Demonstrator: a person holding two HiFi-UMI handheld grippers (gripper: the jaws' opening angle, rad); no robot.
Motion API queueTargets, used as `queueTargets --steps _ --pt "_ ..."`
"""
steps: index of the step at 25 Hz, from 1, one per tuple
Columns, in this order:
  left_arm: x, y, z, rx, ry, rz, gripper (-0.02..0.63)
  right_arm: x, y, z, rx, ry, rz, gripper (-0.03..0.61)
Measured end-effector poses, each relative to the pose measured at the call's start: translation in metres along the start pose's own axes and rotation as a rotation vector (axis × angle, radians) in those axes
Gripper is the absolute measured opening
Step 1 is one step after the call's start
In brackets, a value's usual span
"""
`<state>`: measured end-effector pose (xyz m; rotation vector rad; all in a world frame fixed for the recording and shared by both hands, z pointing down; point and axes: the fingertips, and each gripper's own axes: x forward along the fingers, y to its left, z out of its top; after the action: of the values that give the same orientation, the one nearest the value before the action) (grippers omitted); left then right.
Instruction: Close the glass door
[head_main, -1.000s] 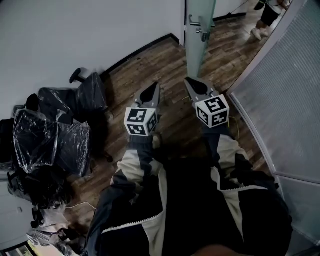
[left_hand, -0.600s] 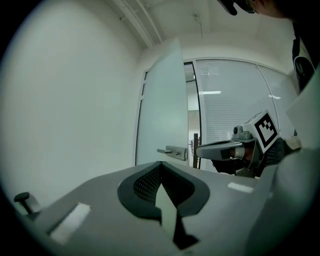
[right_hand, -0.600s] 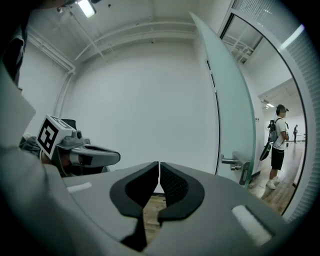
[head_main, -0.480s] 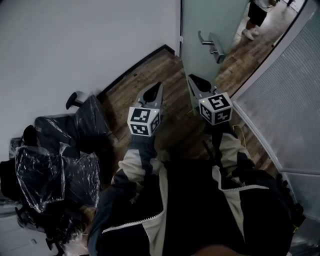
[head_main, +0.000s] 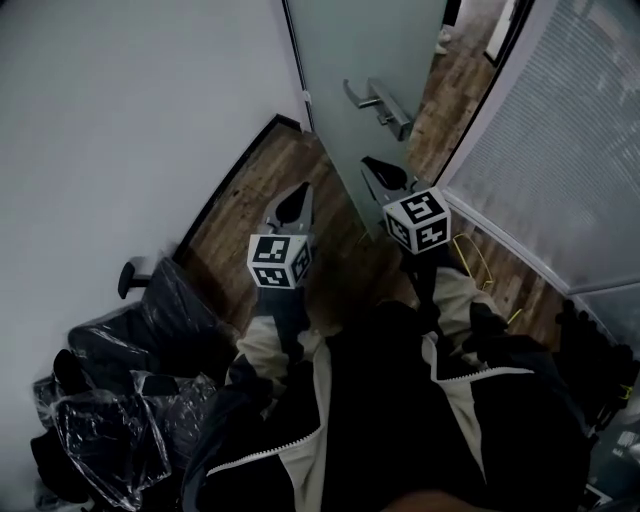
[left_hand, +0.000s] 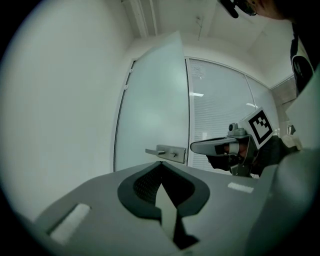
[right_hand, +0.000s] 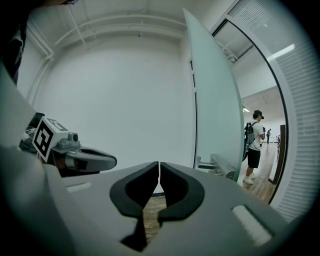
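Note:
The frosted glass door (head_main: 370, 50) stands ajar, hinged at the white wall, with a metal lever handle (head_main: 378, 103). My right gripper (head_main: 376, 172) is shut and empty, its tip low down close in front of the door, below the handle; contact cannot be made out. In the right gripper view the door (right_hand: 212, 100) and handle (right_hand: 218, 165) lie just right of the shut right gripper (right_hand: 159, 167). My left gripper (head_main: 296, 200) is shut and empty, over the wood floor left of the door. From the left gripper (left_hand: 161, 166) the door (left_hand: 155, 100) and handle (left_hand: 167, 151) lie ahead.
Chairs wrapped in plastic (head_main: 150, 330) crowd the lower left along the white wall (head_main: 130, 120). A glass partition with blinds (head_main: 560, 140) runs along the right. Beyond the doorway a person (right_hand: 254, 145) stands on the wood floor. A yellow cable (head_main: 470, 255) lies by the partition.
Both grippers have moved towards the door, and its handle now sits closer, just beyond the right gripper. The door shows more of its face. The wrapped chairs have slid to the lower left.

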<state>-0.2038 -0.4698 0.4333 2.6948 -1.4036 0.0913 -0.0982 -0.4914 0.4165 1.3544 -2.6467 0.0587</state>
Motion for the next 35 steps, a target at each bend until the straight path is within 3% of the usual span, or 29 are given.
queueTargets --steps 12,24,35 --pt "0.093 -0.002 0.03 0.017 -0.015 -0.094 0.006 0.033 -0.058 0.012 0.007 -0.006 -0.037 0.017" --pt "0.155 0.02 0.027 0.022 0.029 -0.377 0.006 0.062 -0.093 0.005 0.049 0.042 -0.311 0.017" --pt "0.176 0.015 0.027 0.017 0.04 -0.499 0.006 0.071 -0.102 -0.006 0.046 0.093 -0.433 0.017"
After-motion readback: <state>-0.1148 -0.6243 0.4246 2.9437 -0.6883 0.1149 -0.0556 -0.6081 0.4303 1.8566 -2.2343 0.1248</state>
